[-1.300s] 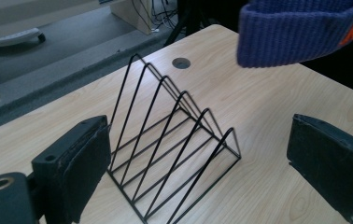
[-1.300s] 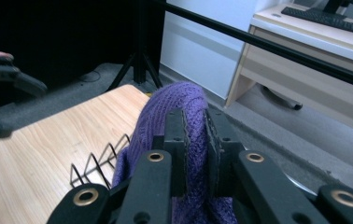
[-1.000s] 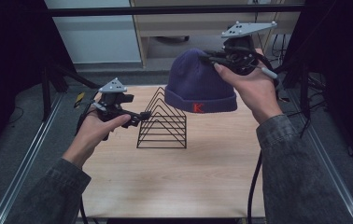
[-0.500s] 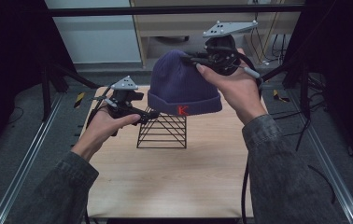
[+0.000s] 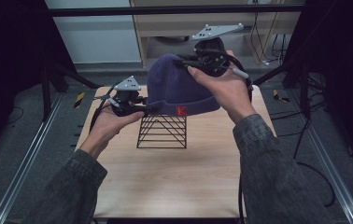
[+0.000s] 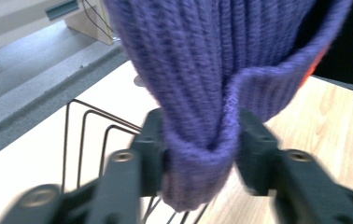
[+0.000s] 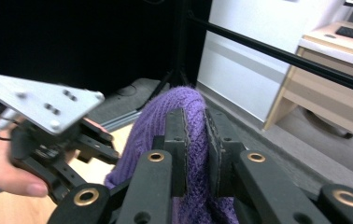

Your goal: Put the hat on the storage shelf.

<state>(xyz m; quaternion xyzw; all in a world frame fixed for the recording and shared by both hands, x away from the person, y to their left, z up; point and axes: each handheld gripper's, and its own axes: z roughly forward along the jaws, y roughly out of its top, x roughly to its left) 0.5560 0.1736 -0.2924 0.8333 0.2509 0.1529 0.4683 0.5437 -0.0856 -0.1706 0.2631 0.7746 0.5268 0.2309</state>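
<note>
I hold a purple knit beanie (image 5: 177, 86) up in the air over the black wire rack (image 5: 162, 131). My right hand-held gripper (image 5: 199, 61) pinches the top of the hat tight. My left hand-held gripper (image 5: 142, 108) has its jaws around the folded brim on the left side, and the wool is bunched between them, so I think it is squeezing it.

I think I am about to put the hat down on the rack. Next I need to pull the brim open and lower it over the pointy top.

The hat is soft and ribbed, with a red letter K (image 5: 181, 111) on the brim. The rack is thin, hard wire shaped like triangles. It stands on the pale wooden worktop (image 5: 165, 177).
</note>
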